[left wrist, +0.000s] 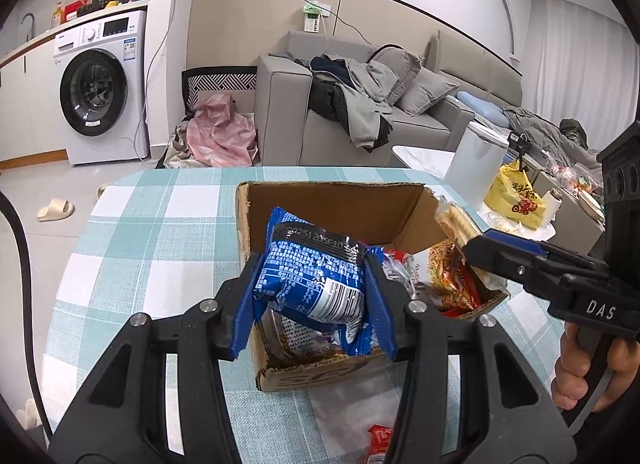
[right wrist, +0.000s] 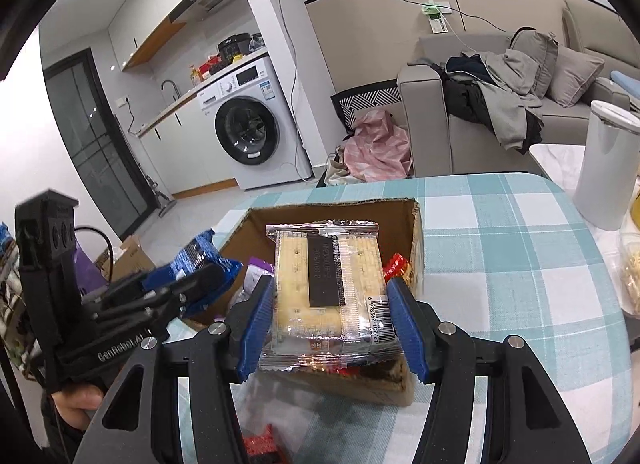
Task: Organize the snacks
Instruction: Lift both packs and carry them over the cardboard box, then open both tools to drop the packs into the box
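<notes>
An open cardboard box (left wrist: 332,208) (right wrist: 416,232) stands on the checked tablecloth and holds several snack packets, among them a red noodle packet (left wrist: 450,276). My left gripper (left wrist: 316,292) is shut on a blue snack bag (left wrist: 316,276) and holds it over the box's near left part; the same blue snack bag (right wrist: 196,260) shows at the left of the right wrist view. My right gripper (right wrist: 332,316) is shut on a clear cracker packet (right wrist: 328,288) above the box's right side. That cracker packet (left wrist: 456,220) pokes up beyond the box's right wall in the left wrist view.
A red packet (left wrist: 378,440) (right wrist: 260,444) lies on the cloth in front of the box. A white bin (right wrist: 608,164) and a yellow bag (left wrist: 516,192) stand to the right. Beyond the table are a grey sofa (left wrist: 360,112) and a washing machine (left wrist: 100,92).
</notes>
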The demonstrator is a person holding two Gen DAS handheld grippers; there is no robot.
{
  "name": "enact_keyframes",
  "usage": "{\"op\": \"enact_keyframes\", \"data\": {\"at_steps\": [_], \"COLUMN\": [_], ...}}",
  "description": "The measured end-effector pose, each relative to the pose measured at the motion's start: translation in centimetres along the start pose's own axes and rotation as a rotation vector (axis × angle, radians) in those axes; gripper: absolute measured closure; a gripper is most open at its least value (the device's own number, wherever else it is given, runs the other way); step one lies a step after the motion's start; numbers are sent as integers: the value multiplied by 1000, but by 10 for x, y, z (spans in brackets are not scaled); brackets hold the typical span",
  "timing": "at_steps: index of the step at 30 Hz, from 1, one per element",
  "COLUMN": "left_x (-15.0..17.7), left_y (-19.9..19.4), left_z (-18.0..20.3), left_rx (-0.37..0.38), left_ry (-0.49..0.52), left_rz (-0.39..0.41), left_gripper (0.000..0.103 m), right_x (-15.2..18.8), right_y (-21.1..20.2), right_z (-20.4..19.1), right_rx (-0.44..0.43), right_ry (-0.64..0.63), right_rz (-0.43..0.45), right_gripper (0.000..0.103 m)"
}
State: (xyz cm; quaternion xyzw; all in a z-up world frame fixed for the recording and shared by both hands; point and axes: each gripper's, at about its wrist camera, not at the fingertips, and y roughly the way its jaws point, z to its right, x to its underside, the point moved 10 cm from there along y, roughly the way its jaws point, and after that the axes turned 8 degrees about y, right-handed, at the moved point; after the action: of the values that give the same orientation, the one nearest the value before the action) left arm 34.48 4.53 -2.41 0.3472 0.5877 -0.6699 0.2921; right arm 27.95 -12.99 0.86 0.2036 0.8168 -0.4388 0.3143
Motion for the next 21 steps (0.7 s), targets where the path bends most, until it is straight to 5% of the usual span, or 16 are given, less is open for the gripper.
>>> {"op": "enact_keyframes", "data": {"at_steps": [21], "left_x": [3], "left_y": [21], "left_z": [1], "left_rx": [7], "left_ry": [-7], "left_rz": [-19], "left_gripper": [57], "right_x": [-9], "right_y": [23], "right_z": [4], "right_rx": [14], "right_ry": [26], "right_rz": [-4], "right_gripper": [45]}}
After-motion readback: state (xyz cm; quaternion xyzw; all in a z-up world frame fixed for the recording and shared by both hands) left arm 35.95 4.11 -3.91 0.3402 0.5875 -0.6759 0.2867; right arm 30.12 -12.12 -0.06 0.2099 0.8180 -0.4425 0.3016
